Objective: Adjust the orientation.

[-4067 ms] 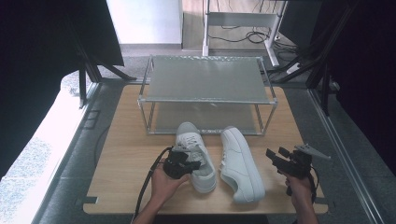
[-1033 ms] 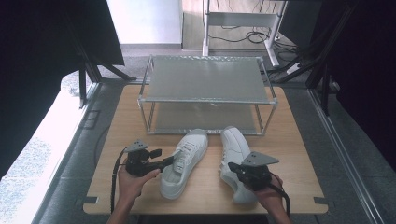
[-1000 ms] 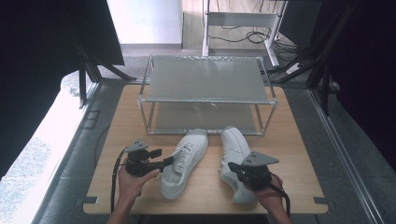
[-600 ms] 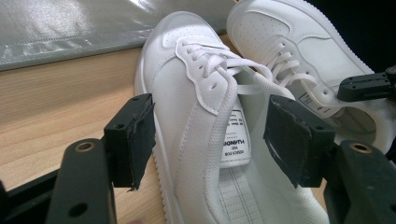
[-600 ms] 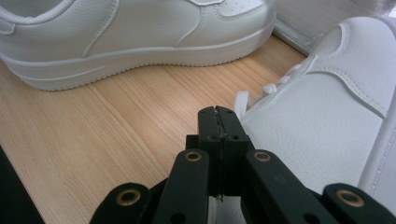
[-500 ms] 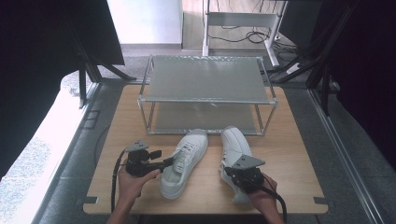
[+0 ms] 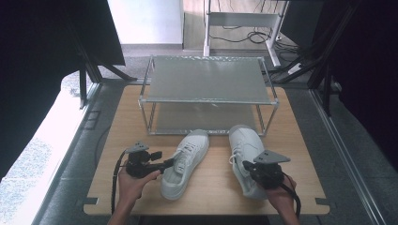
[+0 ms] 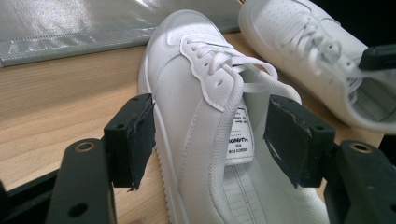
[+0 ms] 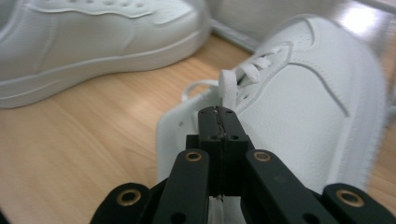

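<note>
The right gripper had its jaws pressed together at the collar of the right shoe; whether they pinched it, I could not tell. The left gripper stood wide apart astride the left shoe. Both sat before the rack; closing left seemed next.

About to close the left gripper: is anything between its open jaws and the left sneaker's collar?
Nothing visible. The left gripper stands open with the left sneaker collar wall between its pads, one outside, one over the shoe's opening.
</note>
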Motion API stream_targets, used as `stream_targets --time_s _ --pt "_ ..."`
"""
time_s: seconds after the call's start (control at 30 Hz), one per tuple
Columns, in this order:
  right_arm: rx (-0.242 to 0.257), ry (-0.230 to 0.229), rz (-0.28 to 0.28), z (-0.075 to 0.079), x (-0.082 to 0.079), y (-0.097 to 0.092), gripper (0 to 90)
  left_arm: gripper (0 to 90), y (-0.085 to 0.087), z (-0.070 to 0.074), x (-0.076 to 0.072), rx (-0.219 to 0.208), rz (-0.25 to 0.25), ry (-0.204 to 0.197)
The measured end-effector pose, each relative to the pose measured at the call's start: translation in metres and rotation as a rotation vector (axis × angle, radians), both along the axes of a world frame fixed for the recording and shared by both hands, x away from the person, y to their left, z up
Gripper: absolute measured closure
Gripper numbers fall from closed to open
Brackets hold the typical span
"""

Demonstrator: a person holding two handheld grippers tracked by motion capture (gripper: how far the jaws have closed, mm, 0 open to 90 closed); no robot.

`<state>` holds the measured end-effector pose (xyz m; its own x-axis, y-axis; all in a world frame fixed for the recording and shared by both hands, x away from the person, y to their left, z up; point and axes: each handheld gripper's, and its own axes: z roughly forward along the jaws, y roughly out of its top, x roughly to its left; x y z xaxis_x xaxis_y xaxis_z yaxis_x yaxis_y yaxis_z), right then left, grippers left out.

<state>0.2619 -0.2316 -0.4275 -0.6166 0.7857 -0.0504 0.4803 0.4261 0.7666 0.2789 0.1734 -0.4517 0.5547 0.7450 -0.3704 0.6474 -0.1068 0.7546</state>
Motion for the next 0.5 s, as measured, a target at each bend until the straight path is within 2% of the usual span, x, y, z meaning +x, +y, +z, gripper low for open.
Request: stream_targets --time_s 0.07,0.23,0.3,0.33,0.37,0.4,0.43,0.47,0.5 --pt "0.011 -0.004 -0.028 0.002 0.002 -0.011 90.0 33.7 0.0 -0.001 0.0 0.004 -0.005 -0.001" --pt "0.078 0.018 -0.093 0.004 0.011 -0.046 90.0 33.7 -0.002 -0.001 0.001 0.005 -0.005 0.004" --pt "0.064 0.036 -0.119 0.0 0.014 -0.057 90.0 33.7 -0.002 -0.003 0.001 0.01 -0.006 0.004" --pt "0.053 0.069 -0.117 -0.005 0.017 -0.059 90.0 33.7 -0.003 -0.003 0.001 0.011 -0.005 0.008" --pt "0.019 0.085 -0.13 -0.014 0.02 -0.06 90.0 33.8 -0.003 -0.003 0.001 0.011 -0.005 0.008" --pt "0.044 0.102 -0.125 -0.022 0.023 -0.061 90.0 33.7 -0.004 -0.003 0.001 0.01 -0.007 0.011" --pt "0.084 0.097 -0.125 -0.024 0.025 -0.061 90.0 33.7 -0.004 -0.002 0.001 0.014 -0.011 0.006" --pt "0.087 0.103 -0.118 -0.024 0.026 -0.06 90.0 33.7 -0.003 -0.002 0.001 0.014 -0.012 0.003" --pt "0.062 0.099 -0.111 -0.023 0.026 -0.057 90.0 33.7 -0.003 -0.002 0.001 0.014 -0.012 0.003"
